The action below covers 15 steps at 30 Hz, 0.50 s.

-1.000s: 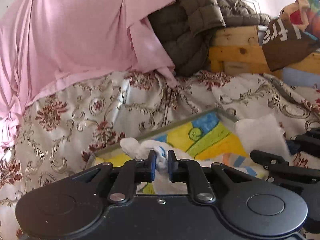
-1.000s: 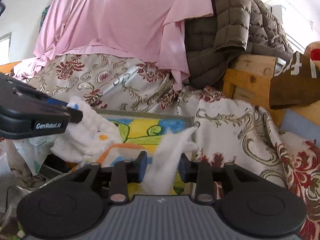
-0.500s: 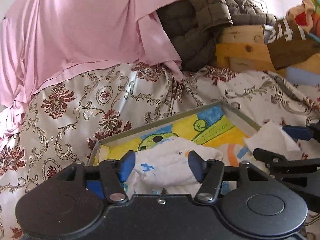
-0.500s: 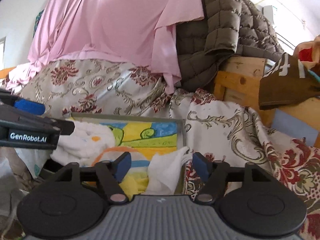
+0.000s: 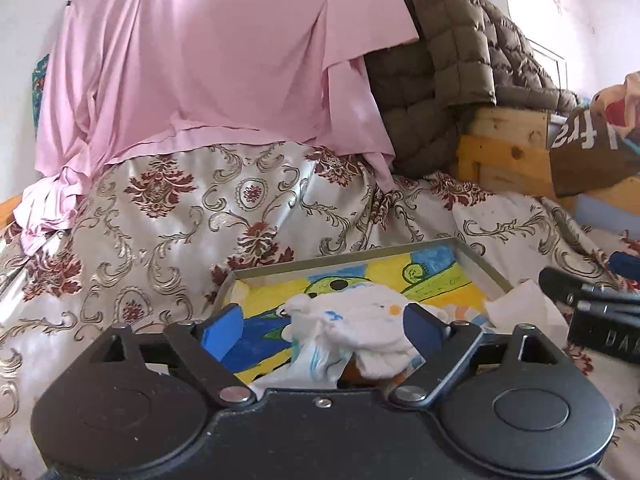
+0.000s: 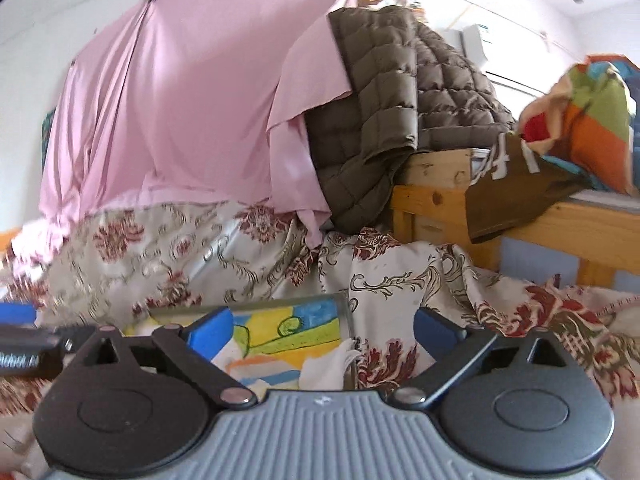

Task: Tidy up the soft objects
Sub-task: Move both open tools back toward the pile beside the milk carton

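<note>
Crumpled white cloth with blue print lying lower centre between left gripper pads, jaws opening, unclamped; right gripper likewise opening, empty.

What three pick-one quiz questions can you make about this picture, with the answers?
1. Where does the white cloth lie?
A in the tray
B on the wooden frame
C on the pink sheet

2. What colour is the big hanging sheet?
A green
B pink
C black

3. How are the left gripper jaws?
A clamped on the cloth
B apart, opening
C out of sight

A: it rests on the tray's painted bottom.
B: pink all over.
B: blue pads stand clear of the cloth between them.
</note>
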Tool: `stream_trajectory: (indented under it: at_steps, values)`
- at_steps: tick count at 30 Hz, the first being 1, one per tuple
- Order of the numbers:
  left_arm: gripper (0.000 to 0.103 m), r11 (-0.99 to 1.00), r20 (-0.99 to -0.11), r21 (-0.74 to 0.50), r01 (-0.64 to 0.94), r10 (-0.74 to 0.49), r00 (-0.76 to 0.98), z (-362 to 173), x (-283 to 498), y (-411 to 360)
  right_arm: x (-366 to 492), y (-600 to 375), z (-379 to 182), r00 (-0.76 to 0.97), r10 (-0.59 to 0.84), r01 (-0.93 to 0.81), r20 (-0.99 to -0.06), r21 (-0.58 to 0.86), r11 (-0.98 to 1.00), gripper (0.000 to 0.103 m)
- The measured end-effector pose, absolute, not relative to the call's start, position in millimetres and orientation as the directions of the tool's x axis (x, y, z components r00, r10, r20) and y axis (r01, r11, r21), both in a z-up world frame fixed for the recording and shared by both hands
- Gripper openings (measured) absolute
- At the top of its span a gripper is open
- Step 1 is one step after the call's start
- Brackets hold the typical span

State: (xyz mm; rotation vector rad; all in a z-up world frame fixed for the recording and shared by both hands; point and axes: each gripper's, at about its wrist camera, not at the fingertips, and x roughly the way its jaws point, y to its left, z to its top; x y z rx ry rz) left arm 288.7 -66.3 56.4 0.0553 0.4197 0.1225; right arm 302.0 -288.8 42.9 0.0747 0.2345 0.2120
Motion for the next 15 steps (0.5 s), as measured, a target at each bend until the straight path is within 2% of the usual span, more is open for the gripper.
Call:
stream_trajectory:
  at_steps: [6, 15]
  values:
    - [0.098, 0.988, -0.378, 0.097, -0.119, 0.147, 0.914, 64.3, 246.1, -57.0, 273.1, -296.5, 53.6, 0.961, 0.217, -0.196, -0.172, 0.133, 0.972, 0.103]
    - [0.101, 0.983, -0.360, 0.053, -0.175, 0.182, 0.915, 72.7, 175.1, -35.5, 205.5, -285.5, 58.5, 0.961, 0.241, -0.228, -0.134, 0.108, 0.968, 0.103]
